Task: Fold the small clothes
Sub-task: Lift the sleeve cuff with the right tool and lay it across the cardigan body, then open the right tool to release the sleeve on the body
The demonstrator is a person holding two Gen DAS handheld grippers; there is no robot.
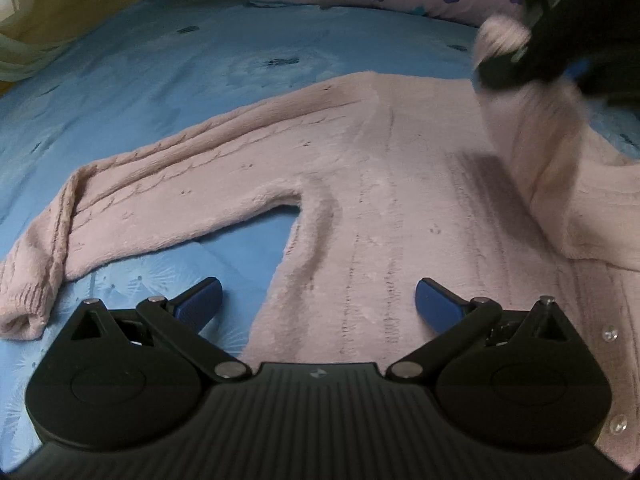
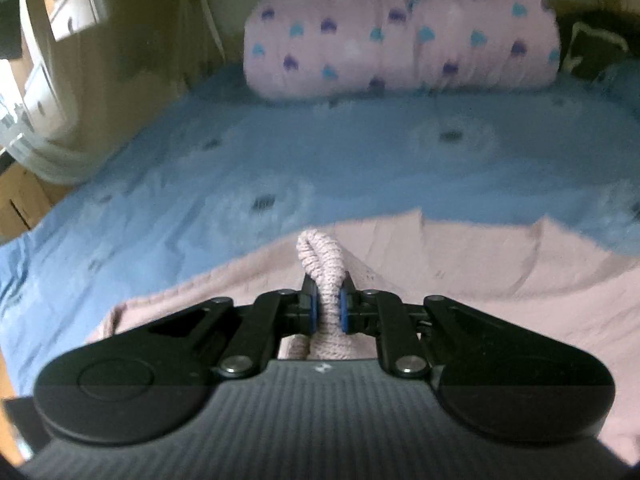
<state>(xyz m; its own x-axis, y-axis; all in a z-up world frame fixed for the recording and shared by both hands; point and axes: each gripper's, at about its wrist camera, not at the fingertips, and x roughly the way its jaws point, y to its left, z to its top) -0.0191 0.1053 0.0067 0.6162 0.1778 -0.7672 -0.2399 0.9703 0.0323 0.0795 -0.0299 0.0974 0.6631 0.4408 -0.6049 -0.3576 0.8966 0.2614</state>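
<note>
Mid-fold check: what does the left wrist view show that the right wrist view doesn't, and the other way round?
Left wrist only: the left gripper, open and holding nothing, over the cardigan's hem; the left sleeve lying stretched out flat; clear buttons on the front edge.

Right wrist only: the right gripper seen close, shut on the sleeve cuff; a white cabinet beside the bed.

Both: the pink cardigan, the blue bedsheet and the heart-print blanket.

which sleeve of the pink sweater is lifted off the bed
The one clamped in the right gripper, its cuff pinched between the pads and carried over the sweater's body. The other sleeve lies flat, stretched out on the blue sheet.
</note>
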